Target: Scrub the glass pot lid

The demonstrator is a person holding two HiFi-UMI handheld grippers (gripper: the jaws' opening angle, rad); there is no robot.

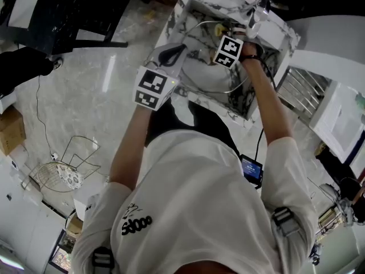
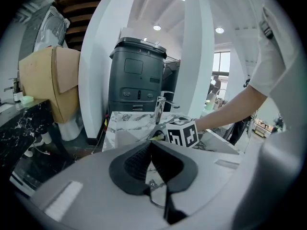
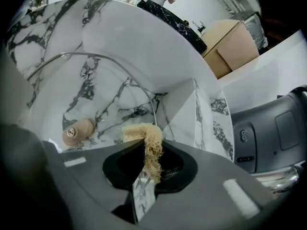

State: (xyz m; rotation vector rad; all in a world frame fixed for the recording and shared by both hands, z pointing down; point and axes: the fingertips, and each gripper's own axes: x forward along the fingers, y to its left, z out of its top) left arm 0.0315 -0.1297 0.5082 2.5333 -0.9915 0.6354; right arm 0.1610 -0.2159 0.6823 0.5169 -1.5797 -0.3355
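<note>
The glass pot lid (image 1: 214, 76) stands tilted inside the white marble sink (image 1: 268, 33). My left gripper (image 1: 171, 56) is shut on the lid's metal rim (image 2: 158, 198) at the sink's near left side. My right gripper (image 1: 221, 34) is further in and shut on a yellowish fibrous scrubber (image 3: 146, 143). In the right gripper view the scrubber's tip lies against the lid's clear glass (image 3: 96, 90), just right of the lid's wooden knob (image 3: 79, 131). The left gripper view looks past its shut jaws (image 2: 152, 150) to the right gripper's marker cube (image 2: 182, 133) and the person's forearm.
A chrome faucet (image 2: 160, 107) rises at the sink's back edge. Behind it stand a dark grey bin (image 2: 136, 75) and a cardboard box (image 2: 50, 80). A wire basket (image 1: 74, 164) sits on the floor to the left, and a rack (image 1: 302, 87) lies right of the sink.
</note>
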